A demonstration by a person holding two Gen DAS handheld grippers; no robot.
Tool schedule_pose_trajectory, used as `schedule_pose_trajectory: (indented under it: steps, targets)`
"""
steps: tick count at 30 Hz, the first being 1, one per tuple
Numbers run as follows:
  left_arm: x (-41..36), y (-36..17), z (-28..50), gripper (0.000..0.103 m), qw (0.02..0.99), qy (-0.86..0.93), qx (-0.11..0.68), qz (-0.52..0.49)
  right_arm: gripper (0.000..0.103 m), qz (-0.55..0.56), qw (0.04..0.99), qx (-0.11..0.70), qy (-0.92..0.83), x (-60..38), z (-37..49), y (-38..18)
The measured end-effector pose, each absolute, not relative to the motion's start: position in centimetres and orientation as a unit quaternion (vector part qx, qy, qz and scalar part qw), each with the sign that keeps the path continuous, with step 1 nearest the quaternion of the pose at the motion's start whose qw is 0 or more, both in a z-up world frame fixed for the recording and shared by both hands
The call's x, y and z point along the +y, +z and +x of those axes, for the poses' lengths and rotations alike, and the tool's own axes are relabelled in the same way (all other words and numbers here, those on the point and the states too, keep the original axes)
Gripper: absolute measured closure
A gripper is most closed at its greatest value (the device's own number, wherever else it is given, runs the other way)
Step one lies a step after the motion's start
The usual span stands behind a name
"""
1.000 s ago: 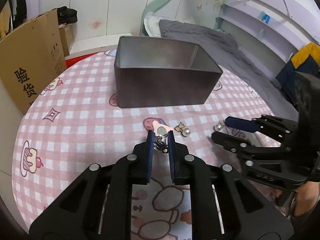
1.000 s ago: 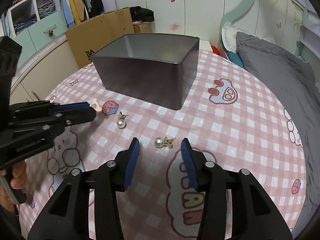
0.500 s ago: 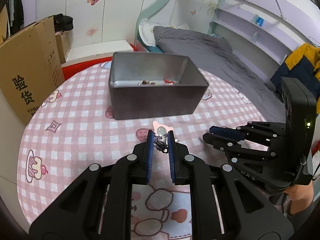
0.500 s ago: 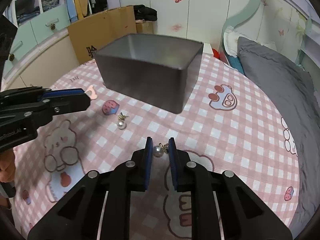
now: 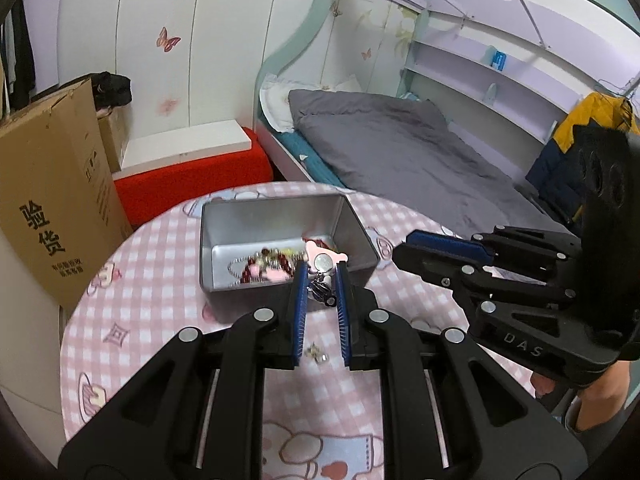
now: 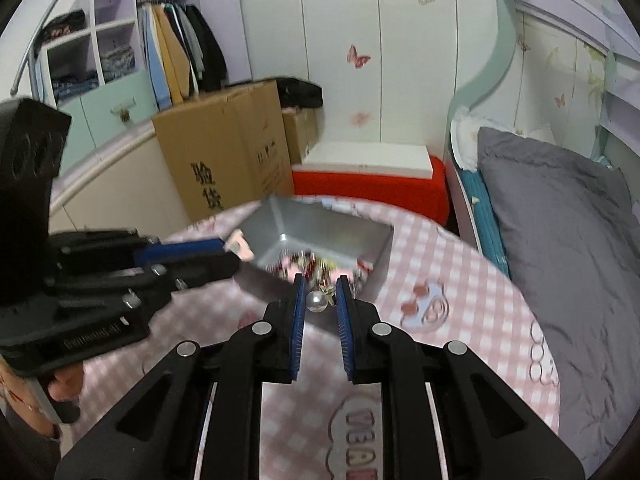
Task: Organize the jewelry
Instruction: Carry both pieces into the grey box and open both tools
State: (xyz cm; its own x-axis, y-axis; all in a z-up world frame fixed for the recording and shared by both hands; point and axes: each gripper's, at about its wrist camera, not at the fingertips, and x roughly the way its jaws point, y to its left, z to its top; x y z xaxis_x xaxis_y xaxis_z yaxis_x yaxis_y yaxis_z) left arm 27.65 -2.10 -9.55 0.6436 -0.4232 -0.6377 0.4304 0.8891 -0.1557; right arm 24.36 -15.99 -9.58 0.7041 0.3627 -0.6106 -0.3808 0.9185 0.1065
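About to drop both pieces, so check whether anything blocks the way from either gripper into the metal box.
Nothing visible does. The metal box is open-topped, and the left gripper and right gripper hold their pieces near its front wall.

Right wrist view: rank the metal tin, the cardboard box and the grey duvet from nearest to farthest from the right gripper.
1. Metal tin: just ahead of the right gripper, which is shut on a pearl earring.
2. Cardboard box: beyond the table, upper left.
3. Grey duvet: on the bed at right; too close to call against the box.

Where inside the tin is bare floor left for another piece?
Inside the metal tin, the floor's far-left part, against the back and left walls, is bare. The jewelry pile crowds the near-right part. One pearl earring lies on the tablecloth.
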Motion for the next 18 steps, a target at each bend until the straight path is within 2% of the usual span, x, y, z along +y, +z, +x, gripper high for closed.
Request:
schedule_pose_trajectory:
  steps: [18]
  targets:
    - [-2.9,-12.2,33.0,0.089,0.894,-0.209,0.396,0.013,0.089,0.050,0.911,0.347,0.216,-16.2,29.0,-10.8]
